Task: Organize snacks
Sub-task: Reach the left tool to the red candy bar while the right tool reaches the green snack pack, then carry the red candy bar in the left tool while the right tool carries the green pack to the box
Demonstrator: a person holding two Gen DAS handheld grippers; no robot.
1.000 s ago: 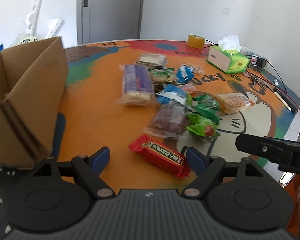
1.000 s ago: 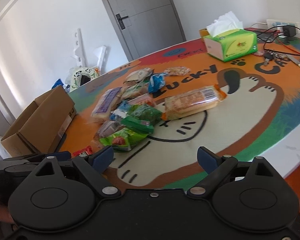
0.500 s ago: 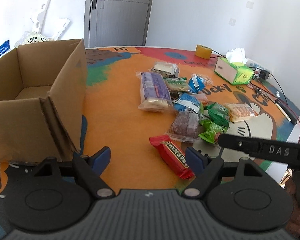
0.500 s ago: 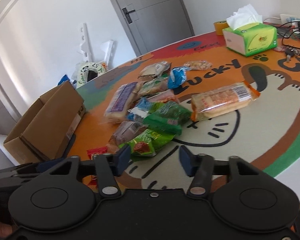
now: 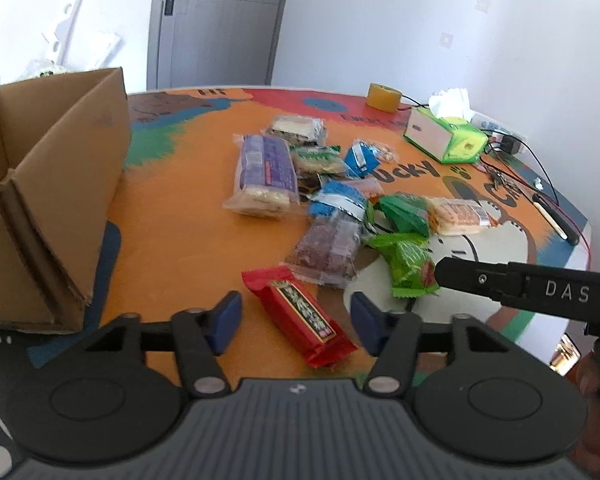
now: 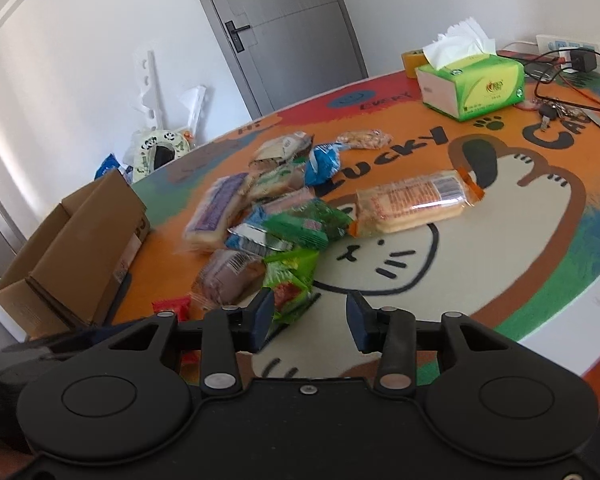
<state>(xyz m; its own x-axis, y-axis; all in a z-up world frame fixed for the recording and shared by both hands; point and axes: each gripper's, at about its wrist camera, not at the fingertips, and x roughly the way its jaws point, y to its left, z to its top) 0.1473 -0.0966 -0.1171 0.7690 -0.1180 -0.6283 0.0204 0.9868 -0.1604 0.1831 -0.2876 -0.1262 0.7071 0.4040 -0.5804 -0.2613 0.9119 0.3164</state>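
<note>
A pile of wrapped snacks lies mid-table. A red snack bar (image 5: 300, 316) lies nearest, between the fingers of my open left gripper (image 5: 296, 322), which hovers over it without touching. A bright green packet (image 5: 408, 264) lies right of it; in the right wrist view this green packet (image 6: 290, 284) sits just ahead of my open, empty right gripper (image 6: 308, 322), by its left finger. An open cardboard box (image 5: 40, 200) stands at the left, also in the right wrist view (image 6: 76, 248). The right gripper's body (image 5: 540, 288) shows at the left view's right edge.
Further snacks: a purple-labelled pack (image 5: 264, 176), a brown cake pack (image 5: 328, 248), a blue packet (image 5: 338, 200), a long biscuit pack (image 6: 412, 204). A green tissue box (image 6: 472, 84), tape roll (image 5: 382, 97), cables and keys (image 6: 556, 110) lie at the far right edge.
My right gripper has narrowed from wide open and moved closer to the green packet. My left gripper has risen and pulled back, bringing the box into fuller view.
</note>
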